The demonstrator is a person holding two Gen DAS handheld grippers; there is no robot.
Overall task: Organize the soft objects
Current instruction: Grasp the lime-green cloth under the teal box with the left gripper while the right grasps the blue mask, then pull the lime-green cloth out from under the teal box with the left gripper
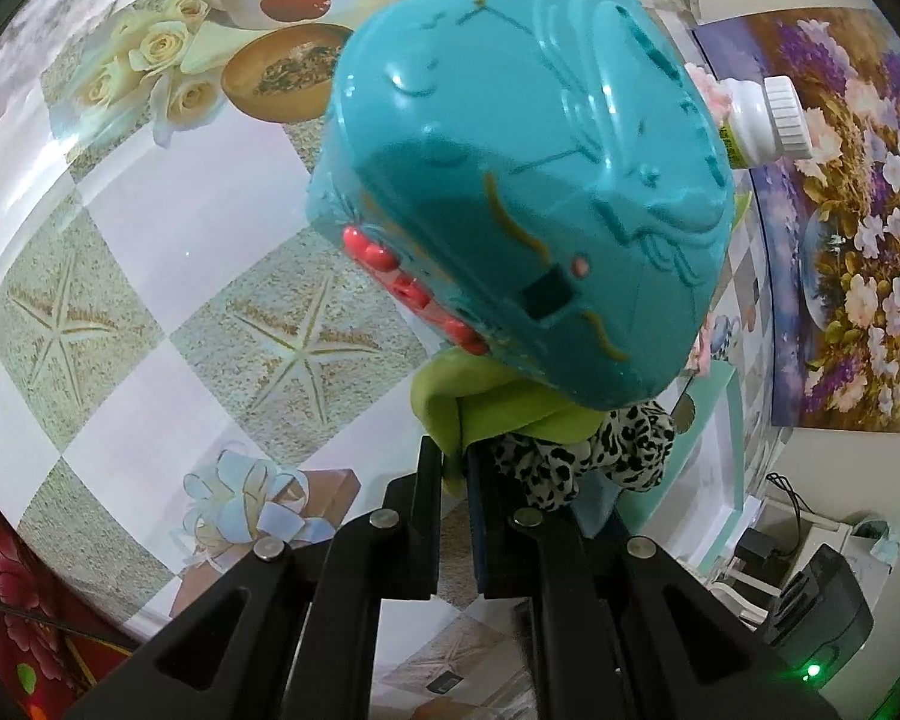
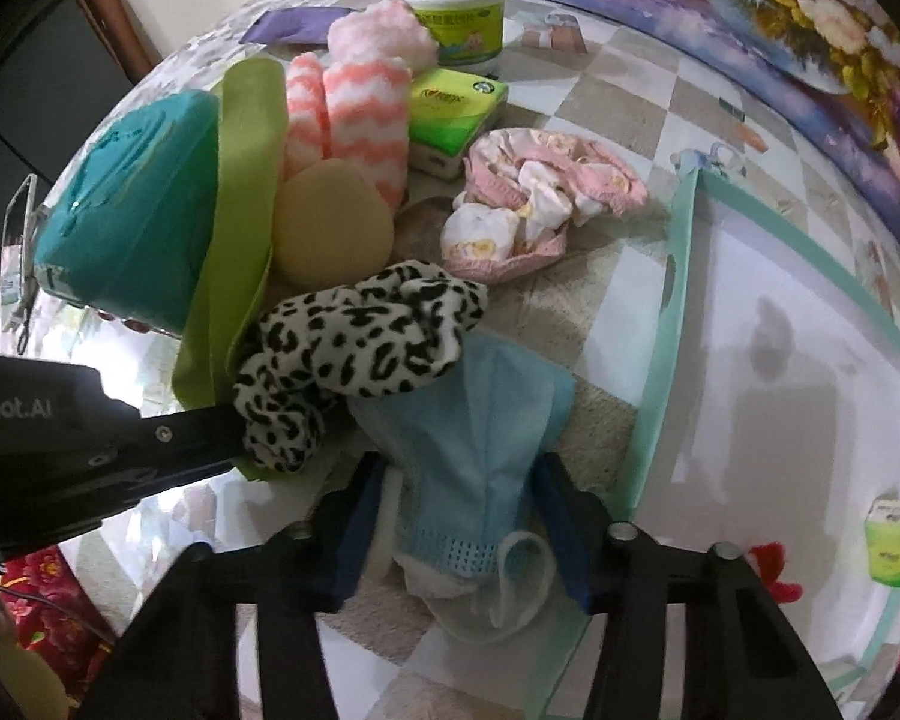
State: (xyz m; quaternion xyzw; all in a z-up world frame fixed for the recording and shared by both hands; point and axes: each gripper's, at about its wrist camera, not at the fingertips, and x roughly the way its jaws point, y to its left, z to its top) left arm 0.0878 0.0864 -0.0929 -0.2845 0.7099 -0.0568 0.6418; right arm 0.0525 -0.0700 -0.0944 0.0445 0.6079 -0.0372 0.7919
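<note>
My left gripper (image 1: 455, 468) is shut on a lime-green cloth (image 1: 480, 402) that lies under a teal plastic toy (image 1: 522, 180); the cloth also shows in the right wrist view (image 2: 234, 252), with the left gripper's fingers (image 2: 174, 438) at its lower end. A leopard-print scrunchie (image 2: 354, 348) lies beside it. My right gripper (image 2: 459, 510) is open, its jaws either side of a blue face mask (image 2: 474, 438). Behind lie a yellow round sponge (image 2: 330, 228), pink striped fluffy socks (image 2: 360, 114) and a pink patterned cloth (image 2: 534, 192).
A white tray with a mint-green rim (image 2: 660, 396) lies at the right, holding a small green tissue pack (image 2: 891, 540). A white pill bottle (image 2: 450, 0) and a green tissue pack (image 2: 456, 108) stand at the back. A floral panel (image 1: 858, 210) borders the table.
</note>
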